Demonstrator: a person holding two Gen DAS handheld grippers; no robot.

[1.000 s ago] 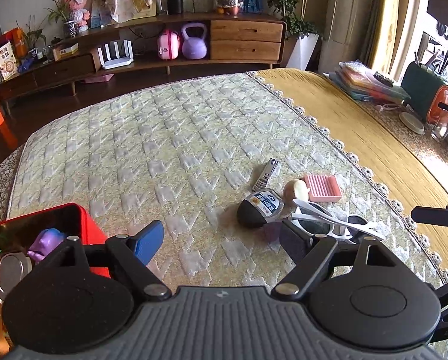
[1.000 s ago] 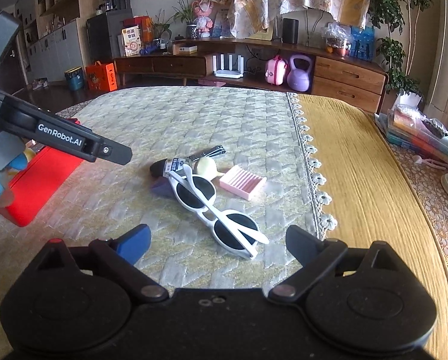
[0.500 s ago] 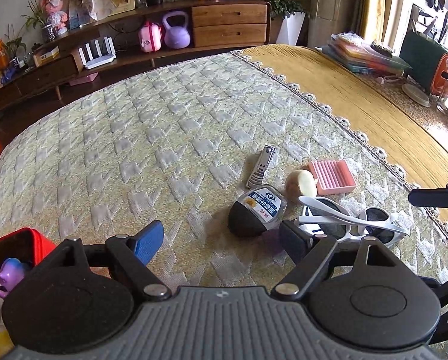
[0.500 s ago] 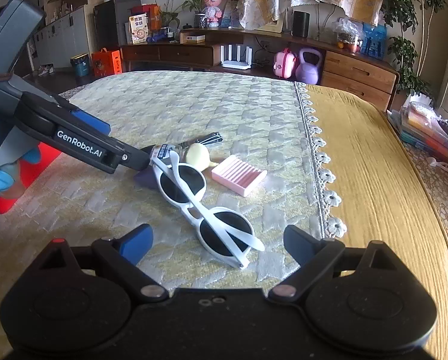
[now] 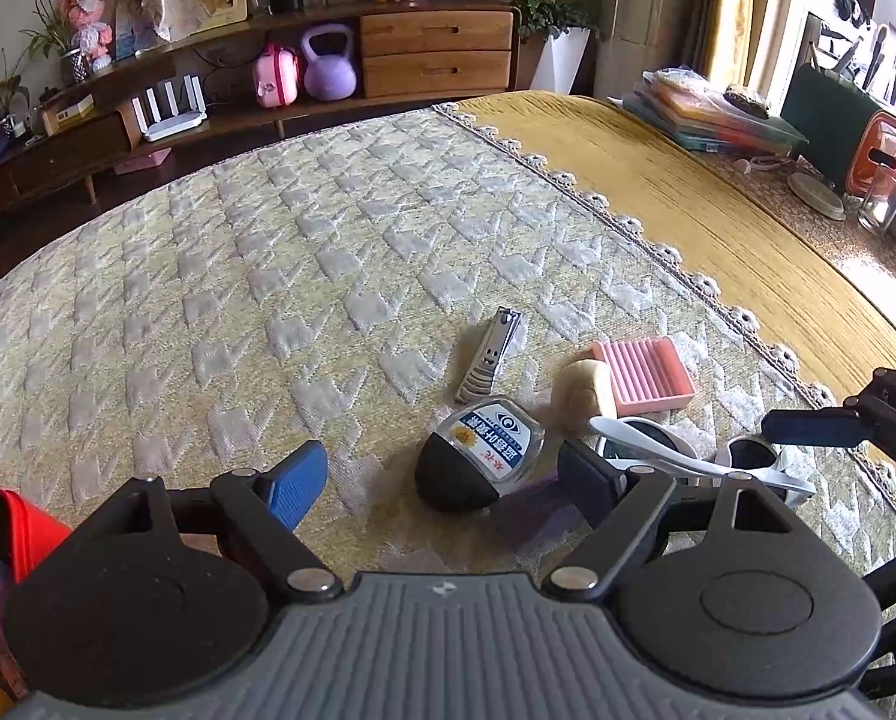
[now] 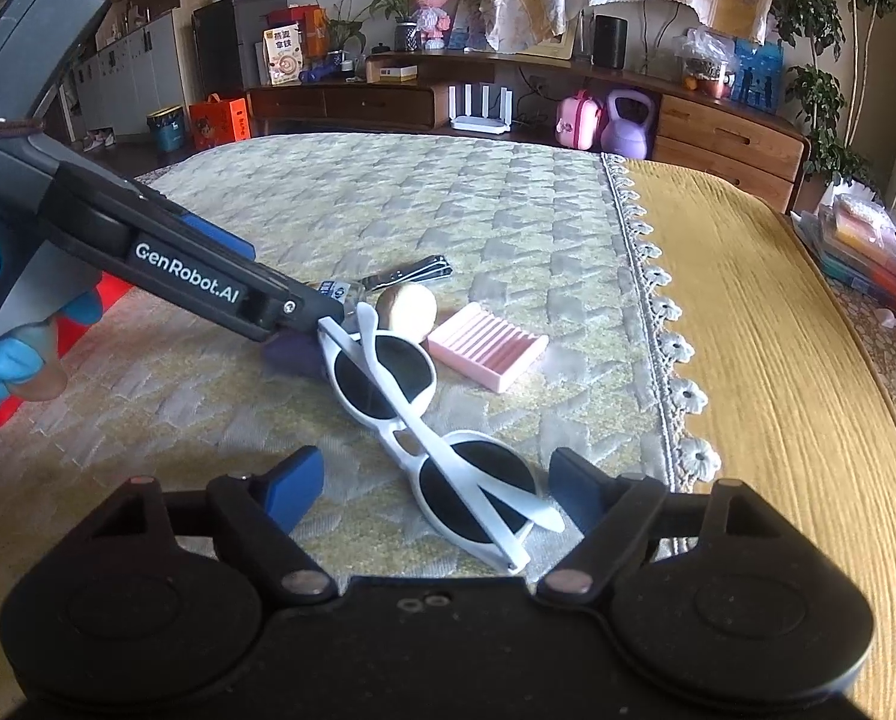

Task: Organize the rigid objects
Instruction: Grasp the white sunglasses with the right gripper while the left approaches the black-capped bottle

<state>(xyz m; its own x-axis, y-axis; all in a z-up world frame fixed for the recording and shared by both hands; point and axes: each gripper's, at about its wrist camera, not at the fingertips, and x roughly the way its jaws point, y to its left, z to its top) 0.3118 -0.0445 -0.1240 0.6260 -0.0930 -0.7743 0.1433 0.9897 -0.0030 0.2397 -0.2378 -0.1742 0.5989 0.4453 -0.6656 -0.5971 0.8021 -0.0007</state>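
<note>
Right wrist: fingers (image 6: 562, 483) have just narrowed around sunglasses (image 6: 436, 420).

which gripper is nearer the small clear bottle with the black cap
Left. The left gripper has the small clear bottle with the black cap between its open fingers; the right gripper sits back, around the white sunglasses.

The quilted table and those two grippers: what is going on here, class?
A person is sorting small items on the quilted table. The left gripper hangs open over a small labelled bottle. The right gripper, jaws just narrowing but not gripping, straddles white sunglasses. A nail clipper and pink tray wait nearby.
</note>
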